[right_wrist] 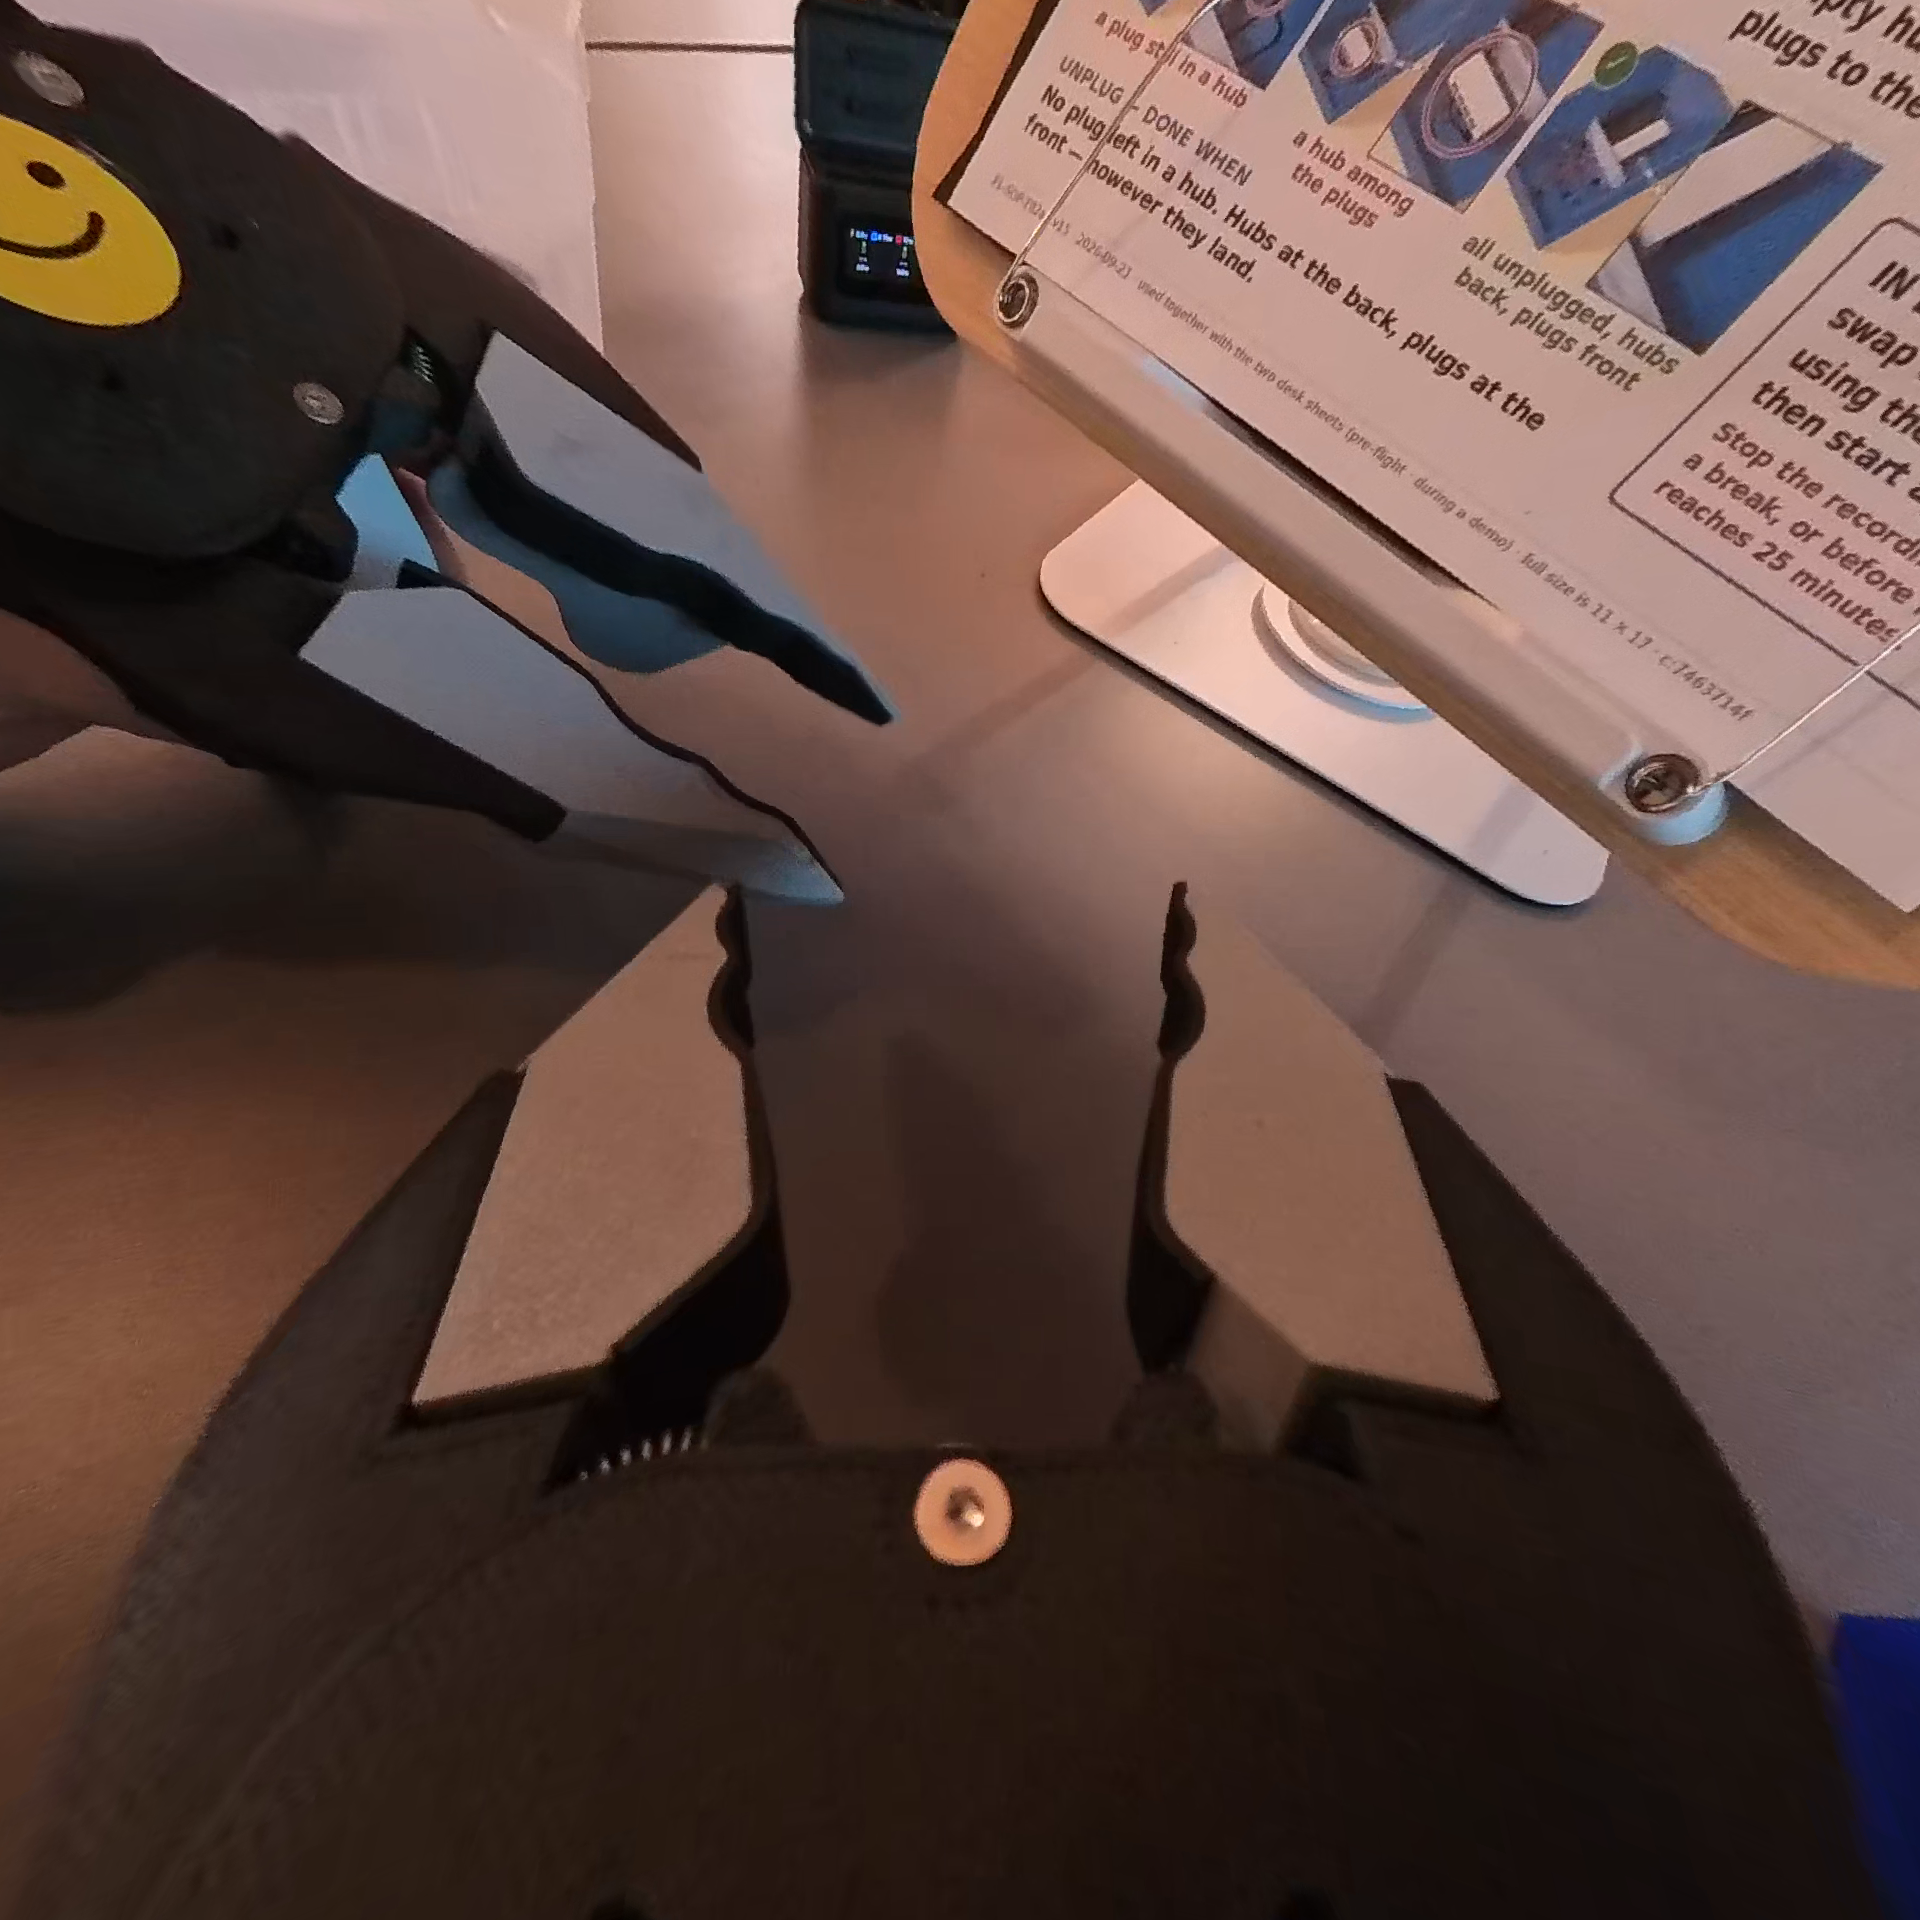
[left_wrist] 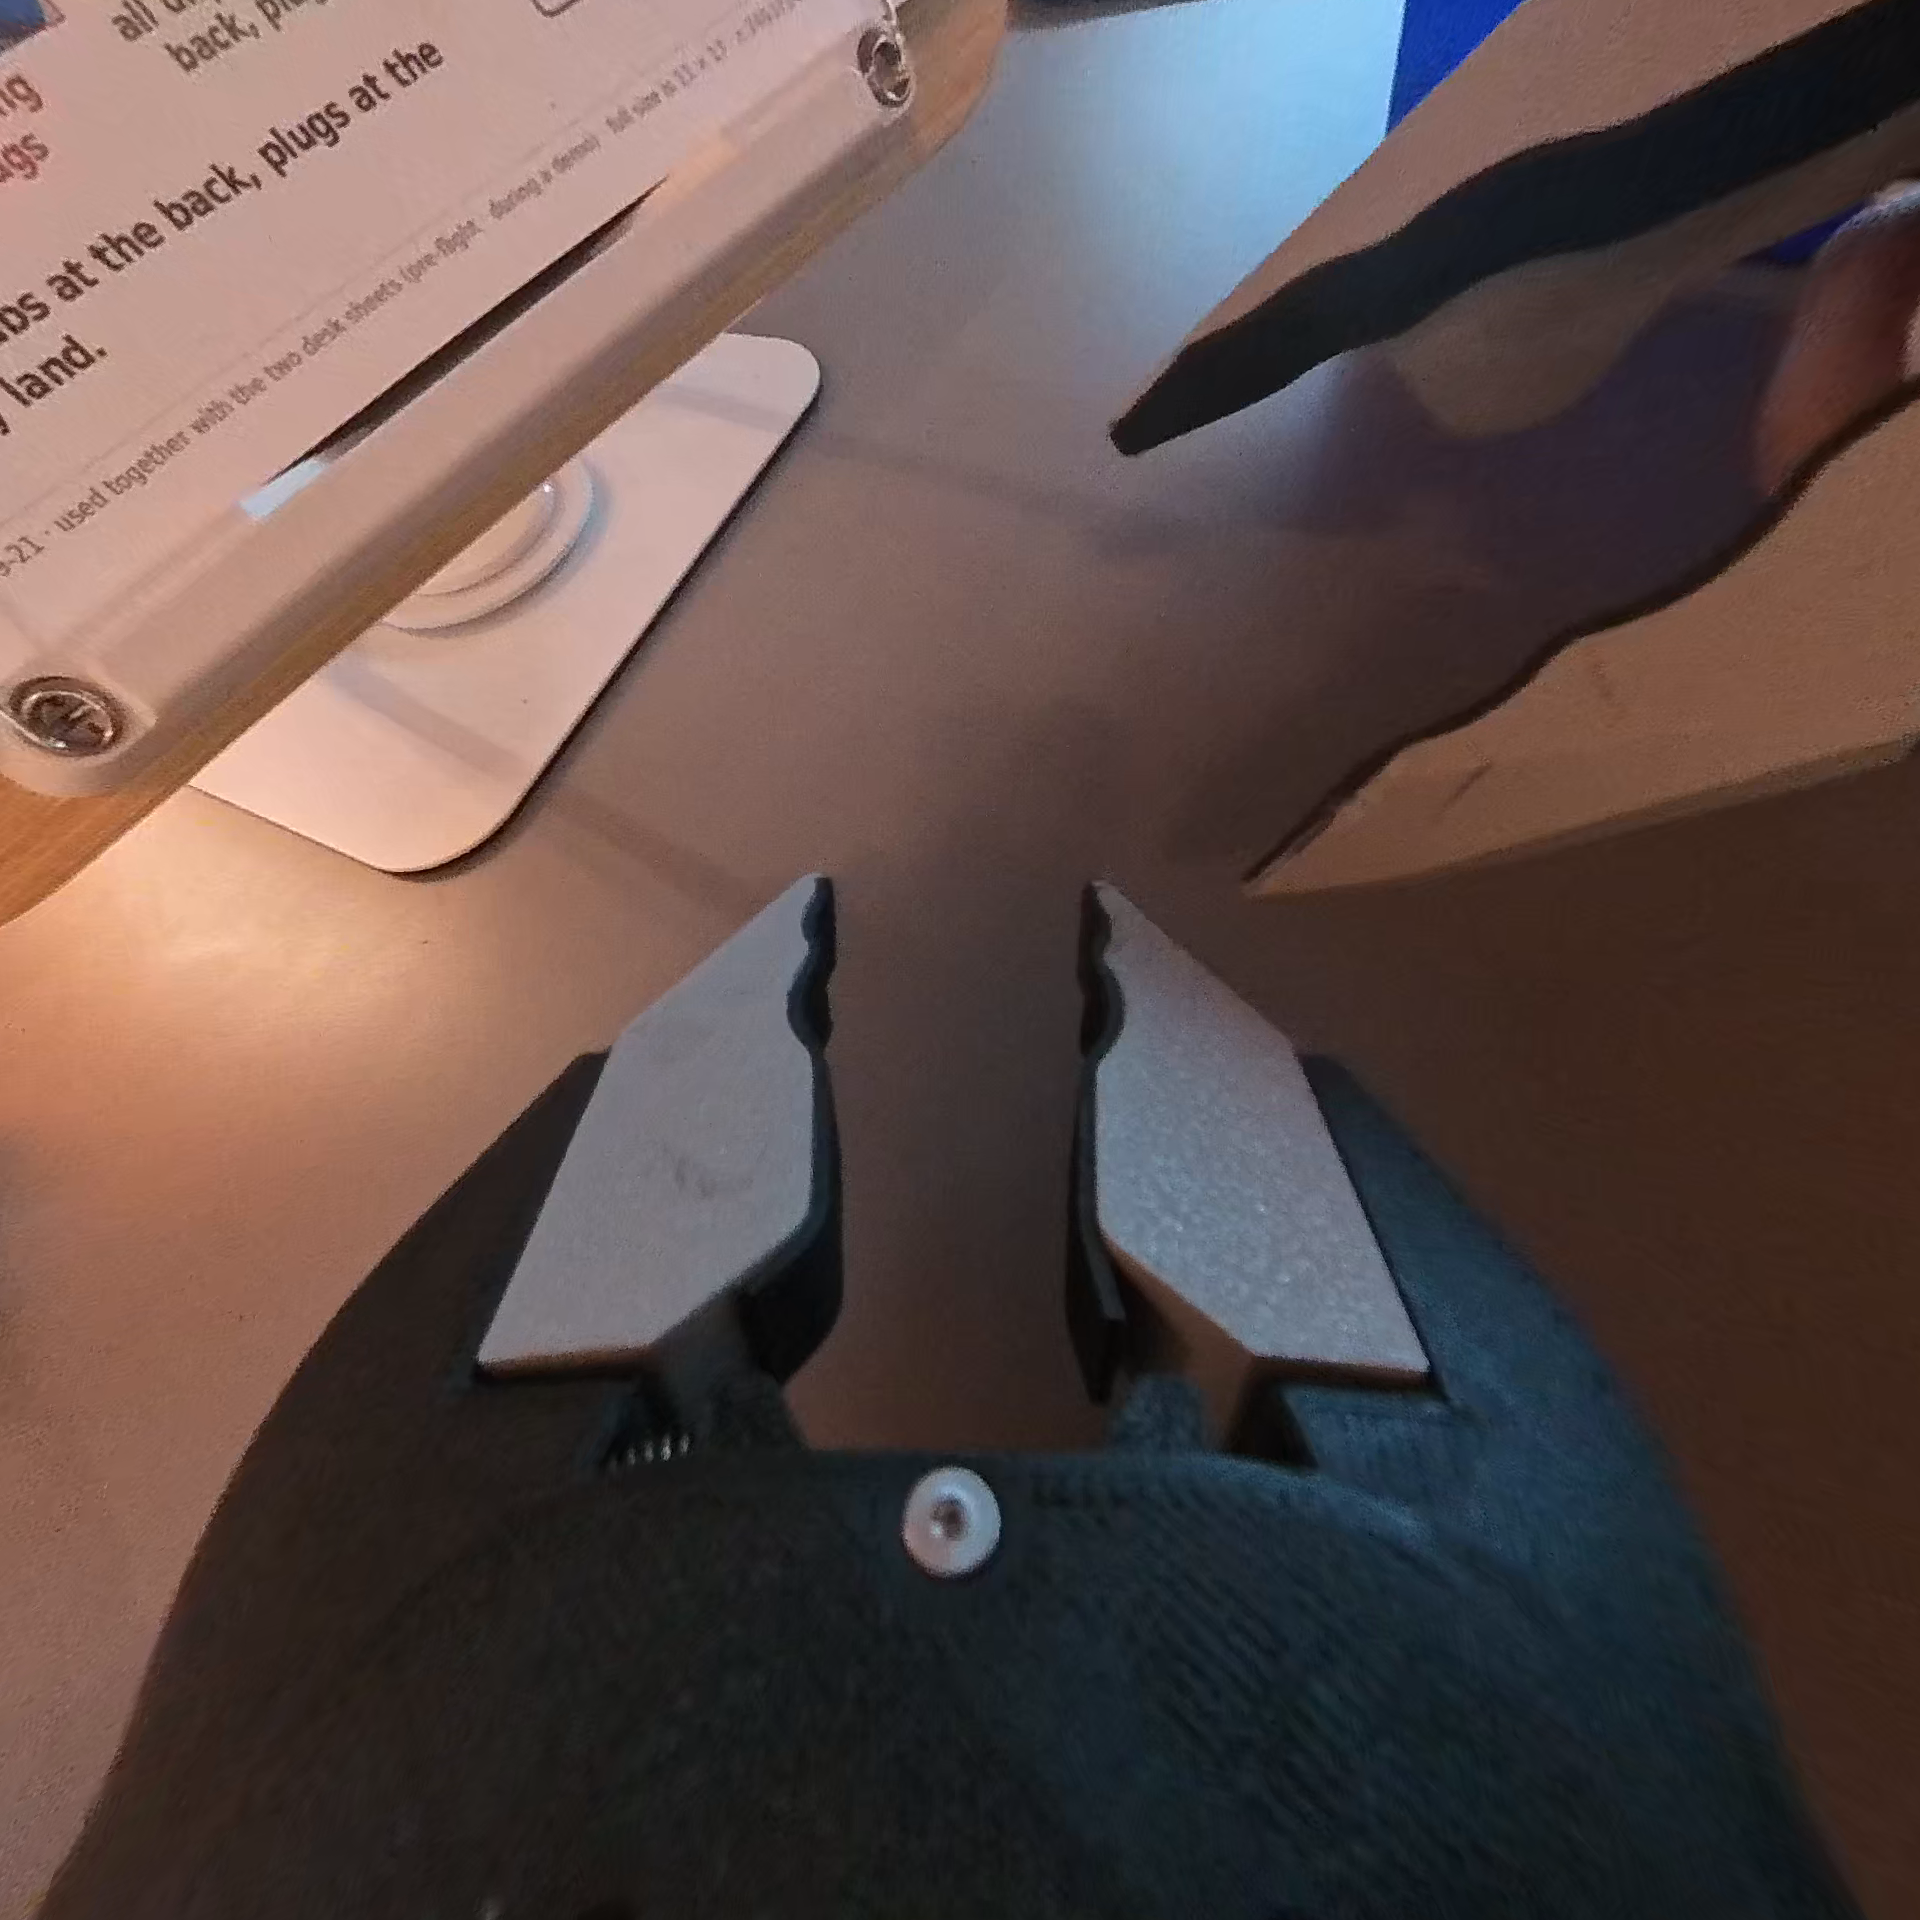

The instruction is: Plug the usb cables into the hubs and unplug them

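No USB cable or hub shows in either view. My left gripper point(left_wrist: 958, 904) is open and empty, low over the bare grey table point(left_wrist: 935, 623). My right gripper point(right_wrist: 956, 904) is open wider and is also empty. The two grippers point at each other at close range. In the right wrist view, the left gripper point(right_wrist: 857, 805) comes in from the upper left with a yellow smiley sticker point(right_wrist: 73, 234) on its body, its lower fingertip almost touching my right gripper's left fingertip. In the left wrist view, the right gripper point(left_wrist: 1184, 660) fills the upper right.
A tilted board with a printed instruction sheet point(right_wrist: 1455, 312) stands on a white base plate point(right_wrist: 1143, 603) just ahead; it also shows in the left wrist view point(left_wrist: 416, 260). A small black device with a lit screen point(right_wrist: 873, 260) stands behind. A blue mat edge point(right_wrist: 1870, 1766) lies at the lower right. My hands' fingertips stand some 5 centimeters from each other.
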The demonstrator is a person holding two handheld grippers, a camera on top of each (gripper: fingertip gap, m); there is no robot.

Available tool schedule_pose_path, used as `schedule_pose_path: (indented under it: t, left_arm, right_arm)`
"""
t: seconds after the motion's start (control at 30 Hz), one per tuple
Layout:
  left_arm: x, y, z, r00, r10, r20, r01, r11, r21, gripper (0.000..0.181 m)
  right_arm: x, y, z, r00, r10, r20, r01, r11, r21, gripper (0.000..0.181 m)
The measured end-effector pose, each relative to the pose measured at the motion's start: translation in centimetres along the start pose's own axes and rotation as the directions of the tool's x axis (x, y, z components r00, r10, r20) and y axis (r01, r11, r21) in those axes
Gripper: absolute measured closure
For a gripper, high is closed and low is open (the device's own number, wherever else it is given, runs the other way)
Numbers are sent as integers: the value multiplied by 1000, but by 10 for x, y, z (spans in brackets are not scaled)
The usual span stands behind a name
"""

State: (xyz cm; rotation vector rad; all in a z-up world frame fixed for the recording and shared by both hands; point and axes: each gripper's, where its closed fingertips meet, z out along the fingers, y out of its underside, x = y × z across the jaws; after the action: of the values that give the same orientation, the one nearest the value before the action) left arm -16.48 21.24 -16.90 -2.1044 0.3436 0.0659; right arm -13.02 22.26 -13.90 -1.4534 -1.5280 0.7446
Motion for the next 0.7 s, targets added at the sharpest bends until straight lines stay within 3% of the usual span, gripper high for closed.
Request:
schedule_pose_path:
  t: [0.37,0.57,0.7]
  left_arm:
    - [-16,1,-31,975,34,218,-52,996,77,142]
    - [24,32,-55,967,123,223,-113,992,-56,141]
    - [59,55,-83,956,228,184,-210,971,-111,143]
  right_arm:
    - [11,21,4,998,-28,-61,26,999,-46,103]
    - [3,13,-8,1000,-16,0,16,999,39,97]
    - [-7,19,-13,998,-66,-15,67,998,7,96]
